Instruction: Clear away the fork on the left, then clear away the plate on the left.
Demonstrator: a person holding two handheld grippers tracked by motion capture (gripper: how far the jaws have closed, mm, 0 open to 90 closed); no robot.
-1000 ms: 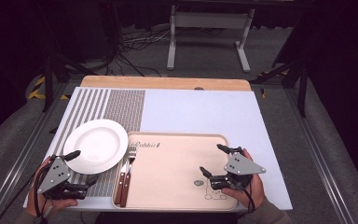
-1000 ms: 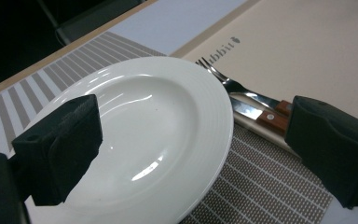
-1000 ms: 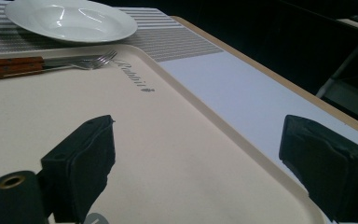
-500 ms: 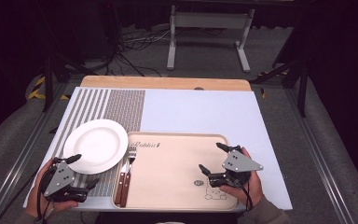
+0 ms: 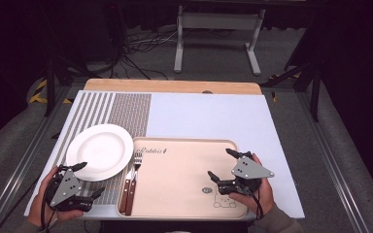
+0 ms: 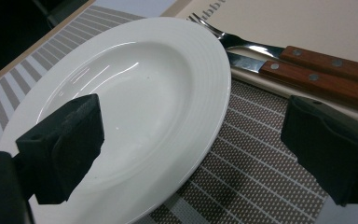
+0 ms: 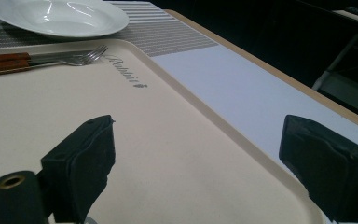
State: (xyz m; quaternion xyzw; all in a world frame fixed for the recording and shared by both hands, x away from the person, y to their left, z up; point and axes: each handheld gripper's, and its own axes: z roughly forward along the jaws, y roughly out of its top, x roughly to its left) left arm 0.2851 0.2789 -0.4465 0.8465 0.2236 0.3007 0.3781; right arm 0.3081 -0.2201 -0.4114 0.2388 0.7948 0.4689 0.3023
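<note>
At the near left corner: I am easing the left gripper (image 5: 84,179) lower and closer to me than a second ago, jaws spread wide, empty.
Plate (image 5: 99,152): sitting on the striped mat (image 5: 126,114), just beside the tray (image 5: 184,145); its rim is lying between my jaws.
Meaning: I am judging a rim grab is lining up.
Right gripper (image 5: 221,164): hovering open over the tray, barely shifting.
Hard to make out: fork (image 5: 135,160) and knife (image 5: 127,182) overlapping; the knife's blade is partly hidden.

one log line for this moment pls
left gripper: open, at plate rim | right gripper: open, over tray | fork, knife: on tray, untouched
</note>
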